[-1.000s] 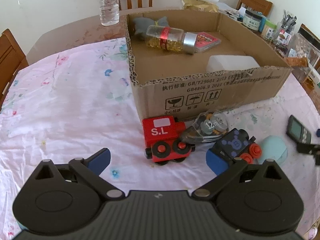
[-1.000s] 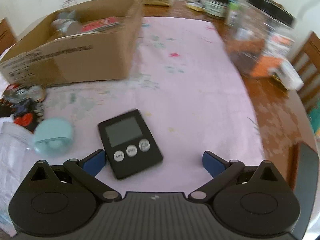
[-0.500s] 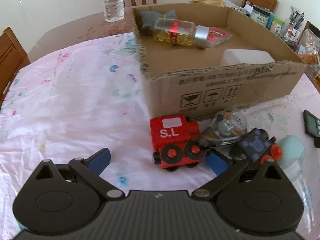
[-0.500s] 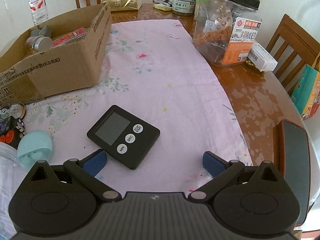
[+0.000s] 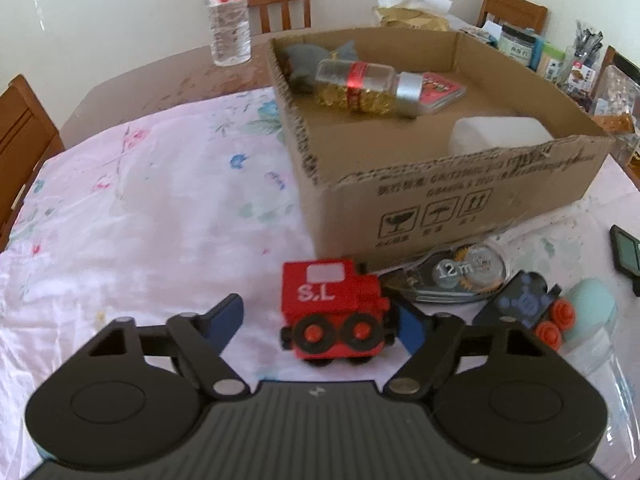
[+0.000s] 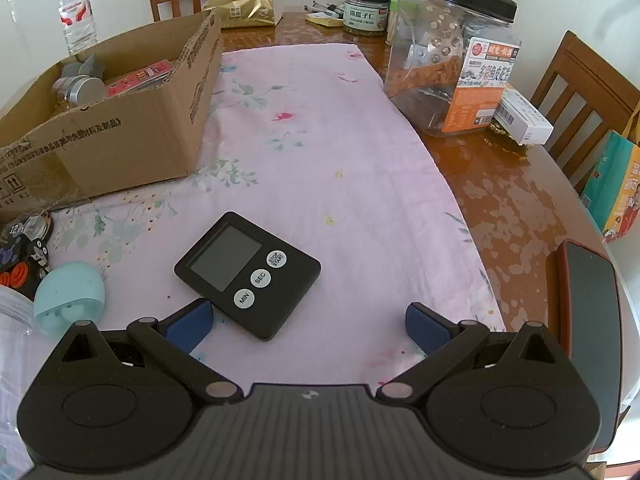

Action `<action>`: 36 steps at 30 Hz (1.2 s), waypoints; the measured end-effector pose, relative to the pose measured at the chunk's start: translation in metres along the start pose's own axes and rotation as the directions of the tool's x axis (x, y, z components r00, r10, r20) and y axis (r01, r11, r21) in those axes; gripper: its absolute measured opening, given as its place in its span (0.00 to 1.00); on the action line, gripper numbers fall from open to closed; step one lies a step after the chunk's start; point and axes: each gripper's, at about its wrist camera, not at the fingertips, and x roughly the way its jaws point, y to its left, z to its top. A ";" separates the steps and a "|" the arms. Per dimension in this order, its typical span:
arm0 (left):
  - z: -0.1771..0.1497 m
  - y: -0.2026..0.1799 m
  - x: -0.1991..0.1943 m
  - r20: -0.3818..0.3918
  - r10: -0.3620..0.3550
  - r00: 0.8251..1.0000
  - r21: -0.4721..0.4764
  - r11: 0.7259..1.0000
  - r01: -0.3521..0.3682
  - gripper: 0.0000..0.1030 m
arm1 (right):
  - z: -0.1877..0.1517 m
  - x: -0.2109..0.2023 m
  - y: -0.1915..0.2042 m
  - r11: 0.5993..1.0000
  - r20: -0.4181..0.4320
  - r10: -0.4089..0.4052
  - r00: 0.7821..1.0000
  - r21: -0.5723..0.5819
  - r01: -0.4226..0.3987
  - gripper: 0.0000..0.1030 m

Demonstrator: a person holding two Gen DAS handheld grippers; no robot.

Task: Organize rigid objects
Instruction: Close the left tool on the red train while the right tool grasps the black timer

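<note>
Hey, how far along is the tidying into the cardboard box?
Done: a glass jar with a red band, a red flat pack and a white block lie in the cardboard box.
In hand: the left gripper is closing around the red toy train.
Left: the black timer, by the open right gripper, the dark toy train and the clear tape dispenser.

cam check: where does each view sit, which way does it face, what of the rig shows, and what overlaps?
Left wrist: on the left gripper, angled down at the red toy train between its closing fingers; only gripper body shows.
Right wrist: on the right gripper, angled down at the black timer; open fingers, no hand visible.
Shared: cardboard box, water bottle, teal egg-shaped item.
</note>
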 end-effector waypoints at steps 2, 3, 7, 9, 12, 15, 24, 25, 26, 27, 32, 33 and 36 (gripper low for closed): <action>0.001 -0.001 0.000 0.006 -0.023 1.000 0.001 1.000 0.023 0.60 | 0.001 0.000 0.002 1.000 -0.007 -0.009 1.000 0.012 0.009 1.00; 0.002 0.000 -0.001 0.005 -0.043 0.999 -0.003 0.999 0.043 0.53 | 0.001 0.000 0.002 1.000 -0.008 -0.013 1.000 0.017 0.013 1.00; 0.000 0.000 -0.003 0.002 -0.036 0.999 -0.002 0.999 0.036 0.53 | 0.001 -0.001 -0.001 1.000 -0.012 -0.018 1.000 0.023 0.019 1.00; -0.003 0.003 -0.006 -0.005 -0.038 0.999 -0.008 0.999 0.038 0.53 | 0.000 -0.001 -0.008 0.999 -0.015 -0.036 0.999 0.037 0.036 1.00; -0.008 0.006 -0.010 -0.016 -0.034 0.999 -0.007 0.999 0.034 0.53 | 0.003 0.003 -0.020 0.995 -0.015 -0.060 0.998 0.081 0.061 1.00; -0.011 0.008 -0.013 -0.023 -0.036 0.999 -0.010 0.999 0.036 0.53 | 0.009 0.002 -0.019 0.993 -0.035 -0.065 0.997 0.096 0.068 1.00; -0.009 0.006 -0.012 -0.023 -0.038 0.999 -0.010 0.999 0.038 0.54 | 0.022 0.016 0.030 0.998 0.024 0.055 0.998 -0.030 -0.054 0.98; -0.008 0.006 -0.012 -0.022 -0.039 0.999 -0.010 0.999 0.039 0.54 | 0.025 0.019 0.032 0.998 0.030 0.057 0.998 -0.038 -0.056 0.98; -0.008 0.006 -0.012 -0.020 -0.039 0.999 -0.009 0.999 0.039 0.54 | 0.027 0.020 0.033 0.997 0.040 0.062 0.997 -0.043 -0.061 0.97; -0.009 0.006 -0.012 -0.018 -0.038 0.999 -0.010 0.999 0.038 0.54 | 0.029 0.022 0.034 0.997 0.049 0.064 0.997 -0.048 -0.061 0.97; -0.009 0.004 -0.012 -0.011 -0.027 1.000 0.000 1.000 0.027 0.55 | 0.036 0.026 0.033 0.996 0.060 0.052 0.997 -0.070 -0.048 0.87; -0.009 0.005 -0.012 -0.012 -0.030 0.999 -0.006 1.000 0.030 0.55 | 0.037 0.024 0.033 0.997 0.060 0.049 0.997 -0.066 -0.045 0.83; -0.009 0.007 -0.011 -0.012 -0.040 0.999 -0.011 0.999 0.039 0.56 | 0.038 0.023 0.030 0.997 0.057 0.046 0.997 -0.064 -0.042 0.79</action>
